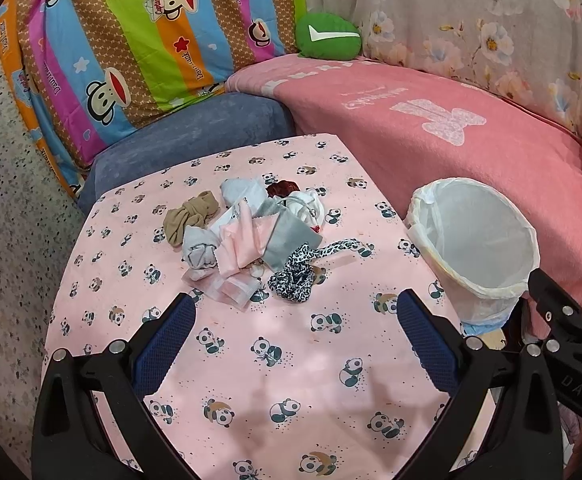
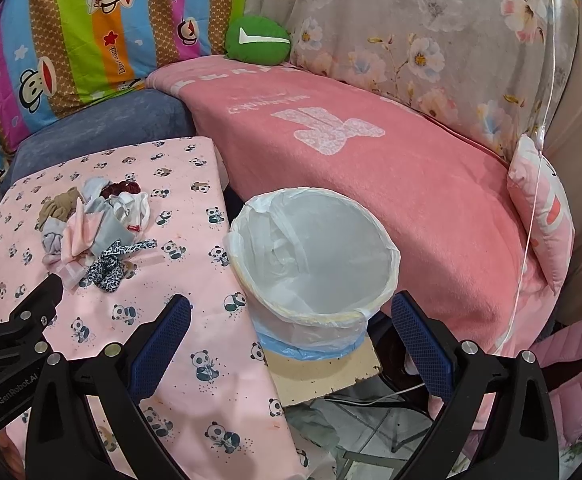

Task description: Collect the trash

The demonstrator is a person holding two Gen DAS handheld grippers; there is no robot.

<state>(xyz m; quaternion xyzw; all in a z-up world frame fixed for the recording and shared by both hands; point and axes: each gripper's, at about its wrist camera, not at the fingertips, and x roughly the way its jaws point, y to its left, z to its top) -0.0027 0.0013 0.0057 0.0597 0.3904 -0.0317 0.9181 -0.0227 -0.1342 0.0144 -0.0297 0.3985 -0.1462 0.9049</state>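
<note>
A heap of trash point(image 1: 251, 236) lies on the pink panda-print table cover point(image 1: 251, 360): grey, pink, tan and white scraps, clear wrappers and a leopard-print strip point(image 1: 299, 272). The same heap point(image 2: 91, 236) shows at the left of the right wrist view. A waste bin point(image 1: 475, 248) lined with a white bag stands off the table's right edge, its inside bare point(image 2: 315, 256). My left gripper point(image 1: 295, 336) hangs open over the cover, short of the heap. My right gripper point(image 2: 291, 340) is open just before the bin's near rim. Neither holds anything.
A pink blanket point(image 2: 371, 168) covers the sofa behind the bin, with a green cushion point(image 1: 327, 36), a striped cartoon quilt point(image 1: 131, 40) and a floral cover point(image 2: 431, 32) behind. The bin rests on a beige board point(image 2: 323, 368) above glass and cables. A pink pillow point(image 2: 543, 216) lies right.
</note>
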